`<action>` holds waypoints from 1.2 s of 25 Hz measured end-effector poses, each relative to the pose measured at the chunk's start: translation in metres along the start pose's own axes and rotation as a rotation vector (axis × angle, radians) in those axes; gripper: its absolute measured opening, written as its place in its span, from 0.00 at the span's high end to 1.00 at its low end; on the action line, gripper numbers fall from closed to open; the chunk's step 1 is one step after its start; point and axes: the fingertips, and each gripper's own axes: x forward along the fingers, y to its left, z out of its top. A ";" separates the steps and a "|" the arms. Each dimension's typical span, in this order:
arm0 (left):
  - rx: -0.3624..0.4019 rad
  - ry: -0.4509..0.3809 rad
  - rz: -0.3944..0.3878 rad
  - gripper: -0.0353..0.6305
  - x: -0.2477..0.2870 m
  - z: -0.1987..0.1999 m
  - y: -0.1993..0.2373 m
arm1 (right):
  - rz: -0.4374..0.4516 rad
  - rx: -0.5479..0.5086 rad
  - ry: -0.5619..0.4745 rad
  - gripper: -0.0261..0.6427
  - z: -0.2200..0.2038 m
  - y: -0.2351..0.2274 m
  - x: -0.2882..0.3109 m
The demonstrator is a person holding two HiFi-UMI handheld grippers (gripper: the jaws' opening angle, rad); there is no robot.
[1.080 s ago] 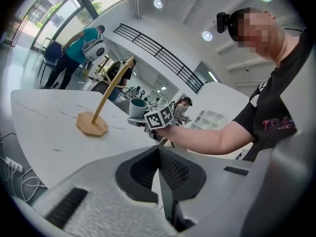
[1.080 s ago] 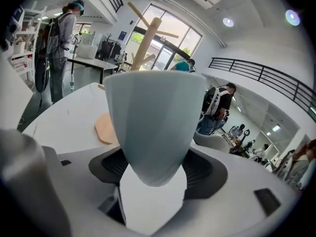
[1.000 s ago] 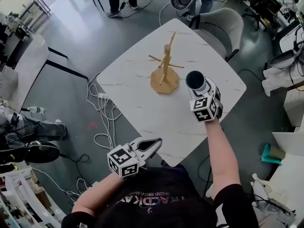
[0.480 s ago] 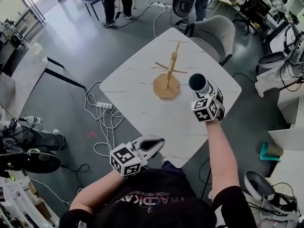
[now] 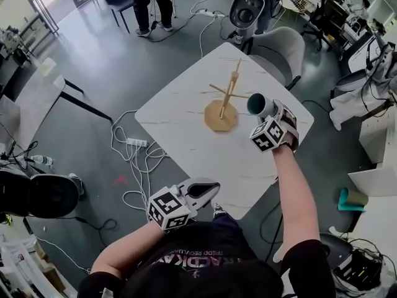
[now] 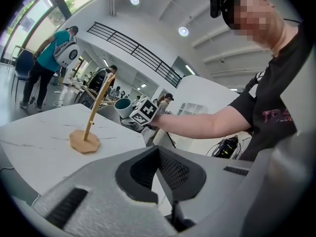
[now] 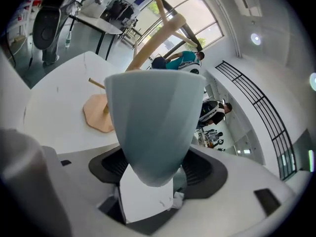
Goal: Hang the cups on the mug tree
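Over the white table (image 5: 186, 123), right gripper (image 5: 268, 112) clamping the pale teal cup (image 5: 258, 105) has edged up to the wooden mug tree (image 5: 224, 104), hooking looks next; left gripper (image 5: 201, 191) idles closed, empty

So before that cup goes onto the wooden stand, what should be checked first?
1. Grip on the pale blue-green ceramic cup: ok. The right gripper is shut on its lower body.
2. Wooden mug tree standing upright on the white marble-look table: ok.
3. Pegs free: ok. No cup hangs on the tree.
4. Cup handle turned toward a peg: cannot tell. No handle shows in any view.
5. Cup near the tree: ok. It is held just beside a side peg, above the table.
6. Left gripper out of the way: ok. It is shut, empty, and at the table's near edge.
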 end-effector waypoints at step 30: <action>0.021 -0.022 -0.066 0.95 -0.034 -0.009 -0.005 | -0.056 -0.728 0.393 0.47 0.025 -0.009 -0.004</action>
